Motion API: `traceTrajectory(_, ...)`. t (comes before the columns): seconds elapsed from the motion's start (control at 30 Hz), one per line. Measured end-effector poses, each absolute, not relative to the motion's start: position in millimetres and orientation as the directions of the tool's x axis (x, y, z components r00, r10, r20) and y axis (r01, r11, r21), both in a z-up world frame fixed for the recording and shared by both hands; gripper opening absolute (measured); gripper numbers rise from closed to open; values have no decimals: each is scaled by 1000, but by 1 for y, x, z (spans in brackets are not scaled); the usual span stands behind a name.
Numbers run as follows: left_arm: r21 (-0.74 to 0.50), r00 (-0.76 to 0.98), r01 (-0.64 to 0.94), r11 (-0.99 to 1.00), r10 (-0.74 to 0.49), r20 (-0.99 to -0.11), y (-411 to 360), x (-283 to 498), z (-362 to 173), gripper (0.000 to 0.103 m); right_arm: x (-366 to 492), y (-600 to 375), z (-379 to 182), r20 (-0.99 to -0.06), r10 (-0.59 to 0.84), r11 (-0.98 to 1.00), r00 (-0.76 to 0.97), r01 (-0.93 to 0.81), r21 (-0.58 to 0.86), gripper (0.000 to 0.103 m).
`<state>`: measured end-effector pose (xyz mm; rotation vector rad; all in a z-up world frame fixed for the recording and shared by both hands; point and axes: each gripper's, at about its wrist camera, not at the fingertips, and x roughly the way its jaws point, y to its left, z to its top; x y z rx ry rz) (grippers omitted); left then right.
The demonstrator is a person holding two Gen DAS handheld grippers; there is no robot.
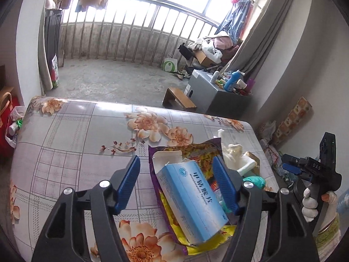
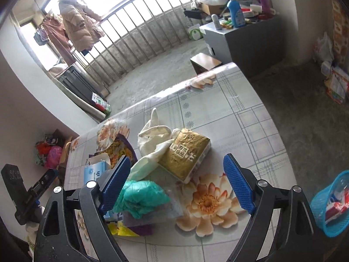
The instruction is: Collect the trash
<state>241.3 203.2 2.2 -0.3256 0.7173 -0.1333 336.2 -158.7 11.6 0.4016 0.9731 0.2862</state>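
Trash pile on the floral table (image 1: 65, 135): blue medicine box (image 1: 192, 200) on a purple snack wrapper (image 1: 196, 150). Left gripper (image 1: 176, 183) straddles the box, jaws apart, gripping nothing yet. Right gripper (image 2: 176, 185) gapes over the green bag (image 2: 141, 196). Looks like reach-in stage; next, clamp down.

Blue basket (image 2: 331, 209) cut off at right edge.
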Motion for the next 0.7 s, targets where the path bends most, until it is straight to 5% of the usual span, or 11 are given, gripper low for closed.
traceTrajectory(0.43, -443, 616, 10, 896, -355, -703, 205, 341, -72, 47, 423, -87, -35, -823, 431, 902, 370, -198, 384, 65)
traceTrajectory(0.57, -468, 586, 52, 882, -407, -701, 194, 341, -82, 42, 410, -69, -31, -829, 445, 888, 338, -284, 361, 40)
traceTrajectory(0.7, -492, 559, 87, 866, -451, -696, 183, 329, -84, 37, 392, -64, -30, -834, 445, 881, 326, -327, 342, 27)
